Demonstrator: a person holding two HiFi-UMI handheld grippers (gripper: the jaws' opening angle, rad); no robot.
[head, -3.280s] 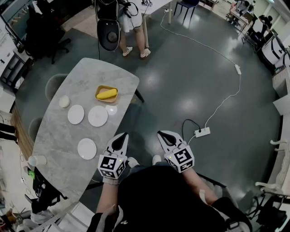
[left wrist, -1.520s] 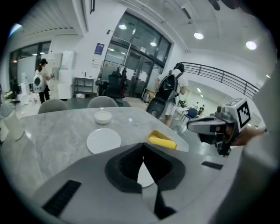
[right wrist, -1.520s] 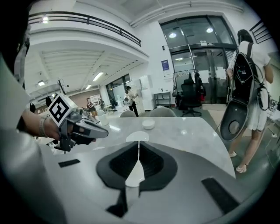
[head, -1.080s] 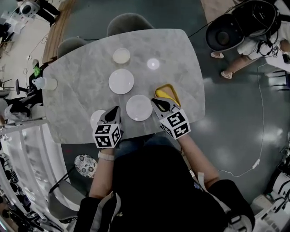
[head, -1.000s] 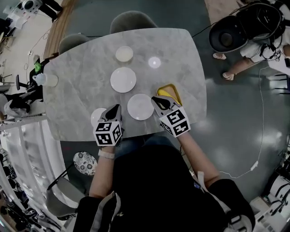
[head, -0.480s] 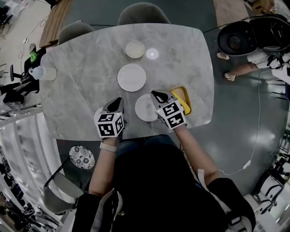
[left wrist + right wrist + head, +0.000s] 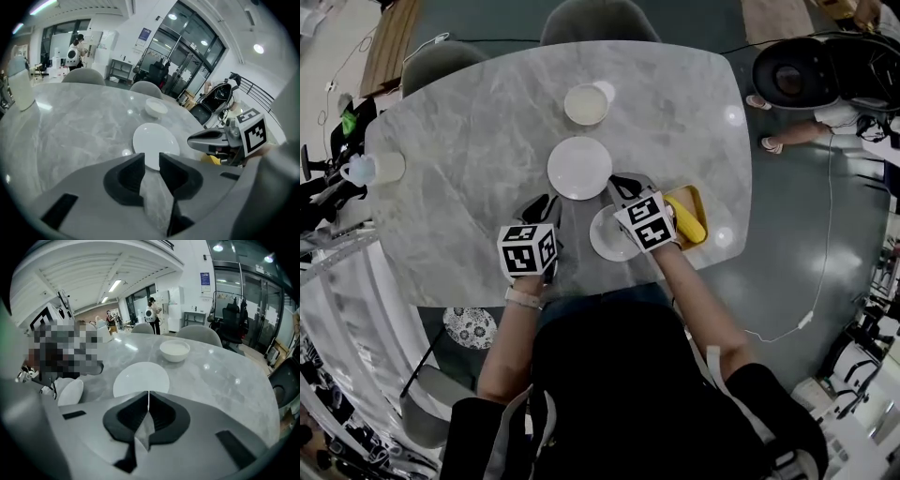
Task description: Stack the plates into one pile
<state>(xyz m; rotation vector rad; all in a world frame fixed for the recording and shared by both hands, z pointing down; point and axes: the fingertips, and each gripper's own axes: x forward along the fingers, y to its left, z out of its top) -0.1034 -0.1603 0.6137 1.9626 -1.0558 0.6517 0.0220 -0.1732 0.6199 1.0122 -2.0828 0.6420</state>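
Three white plates lie on the marble table [image 7: 469, 187]. The far plate [image 7: 578, 168] [image 7: 156, 140] [image 7: 140, 378] sits mid-table. The near plate [image 7: 605, 241] lies partly under my right gripper [image 7: 623, 181] [image 7: 148, 394], which is shut with nothing in it and points at the far plate. The third plate [image 7: 70, 392] lies by my left gripper [image 7: 539, 204] [image 7: 151, 161] and is hidden under it in the head view. The left jaws have just been opening and stand apart with nothing between them.
A small white bowl [image 7: 586, 104] [image 7: 174, 350] stands beyond the far plate. A yellow tray [image 7: 692, 214] holding something yellow sits right of the near plate by the table edge. A cup [image 7: 375, 167] stands far left. Grey chairs [image 7: 595, 19] line the far side.
Both grippers have moved forward and lower over the table. The right one has gone from beside the near plate to over it; the left one now hides the third plate.
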